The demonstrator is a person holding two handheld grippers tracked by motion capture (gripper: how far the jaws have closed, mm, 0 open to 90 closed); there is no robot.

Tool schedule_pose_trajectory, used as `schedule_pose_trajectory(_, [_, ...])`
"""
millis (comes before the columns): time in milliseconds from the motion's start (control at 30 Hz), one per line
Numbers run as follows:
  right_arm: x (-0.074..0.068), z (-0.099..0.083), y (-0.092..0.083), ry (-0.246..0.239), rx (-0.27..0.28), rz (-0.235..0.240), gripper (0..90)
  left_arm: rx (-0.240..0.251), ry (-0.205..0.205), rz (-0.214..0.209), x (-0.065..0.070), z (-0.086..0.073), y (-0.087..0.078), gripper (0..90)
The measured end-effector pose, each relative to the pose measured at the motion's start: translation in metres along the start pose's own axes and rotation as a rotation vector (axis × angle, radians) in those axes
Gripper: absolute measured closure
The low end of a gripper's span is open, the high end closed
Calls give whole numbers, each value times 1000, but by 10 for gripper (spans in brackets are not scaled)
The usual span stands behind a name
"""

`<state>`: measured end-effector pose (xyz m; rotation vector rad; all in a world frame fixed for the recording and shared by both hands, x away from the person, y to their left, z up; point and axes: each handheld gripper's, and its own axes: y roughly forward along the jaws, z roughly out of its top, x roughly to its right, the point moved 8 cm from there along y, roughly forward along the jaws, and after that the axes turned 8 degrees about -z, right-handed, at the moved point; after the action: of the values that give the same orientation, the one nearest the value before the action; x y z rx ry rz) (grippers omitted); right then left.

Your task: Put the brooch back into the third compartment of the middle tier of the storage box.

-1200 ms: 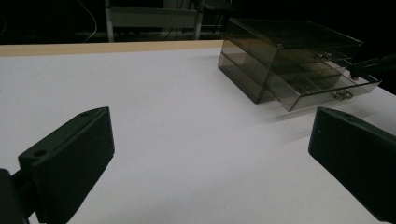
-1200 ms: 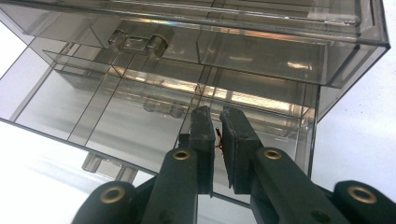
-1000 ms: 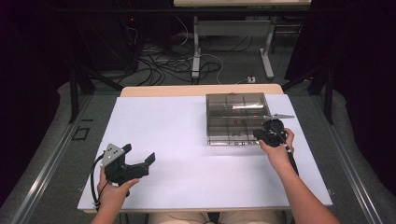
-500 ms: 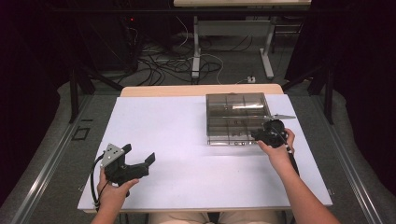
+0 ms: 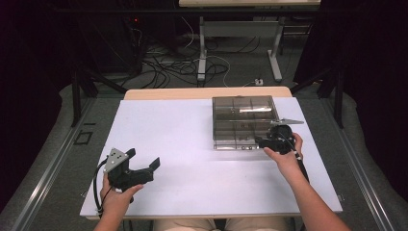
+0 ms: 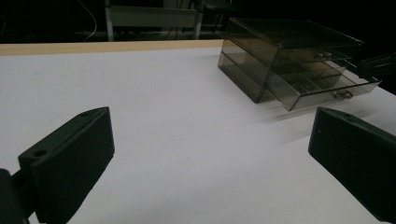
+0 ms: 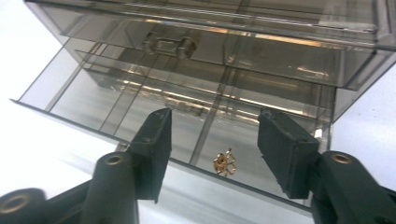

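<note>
In the high view, a smoky clear drawer box (image 5: 243,120) sat on the white counter (image 5: 192,144) toward the far right, with its bottom drawer pulled out toward the person. The right hand-held gripper (image 5: 263,142) was at the front right corner of that drawer, held in the person's right hand (image 5: 284,153). The left hand-held gripper (image 5: 144,163) rested well apart from the box, near the front left of the counter, gripped by the left hand (image 5: 118,195); its jaws stood apart with nothing between them.

In the left gripper view, the two black jaws of the left hand-held gripper (image 6: 210,154) stood wide open over bare white counter (image 6: 187,140). The drawer box (image 6: 289,51) lay farther off to the upper right, its lowest drawer (image 6: 322,86) drawn out and sticking past the front of the box.

In the right gripper view, the right hand-held gripper (image 7: 215,140) hung just above the open drawer (image 7: 140,107) — its jaws had just been opening and now stood apart, clamped on nothing. A small gold ornament (image 7: 224,163) lay on the drawer's floor in a front compartment, below and between the two jaws, touched by neither. Above the drawer, the closed upper drawer showed its clear handle (image 7: 169,45).
</note>
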<state>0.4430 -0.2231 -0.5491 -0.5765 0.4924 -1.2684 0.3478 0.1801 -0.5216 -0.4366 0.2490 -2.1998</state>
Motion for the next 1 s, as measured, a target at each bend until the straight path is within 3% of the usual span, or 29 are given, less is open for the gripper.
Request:
schedule_pose_trajectory(533, [-19,-7,-13,-70,36,45,164,-2,5,3,0,0,0,3])
schedule_pose_trajectory(700, [-24,-14,-17,-76,22,54,146,1,-1,1,0,0,0,3])
schedule_pose_trajectory(1000, [-30,-19,-28,-96,44,80,77,-5,9,0,0,0,0,3])
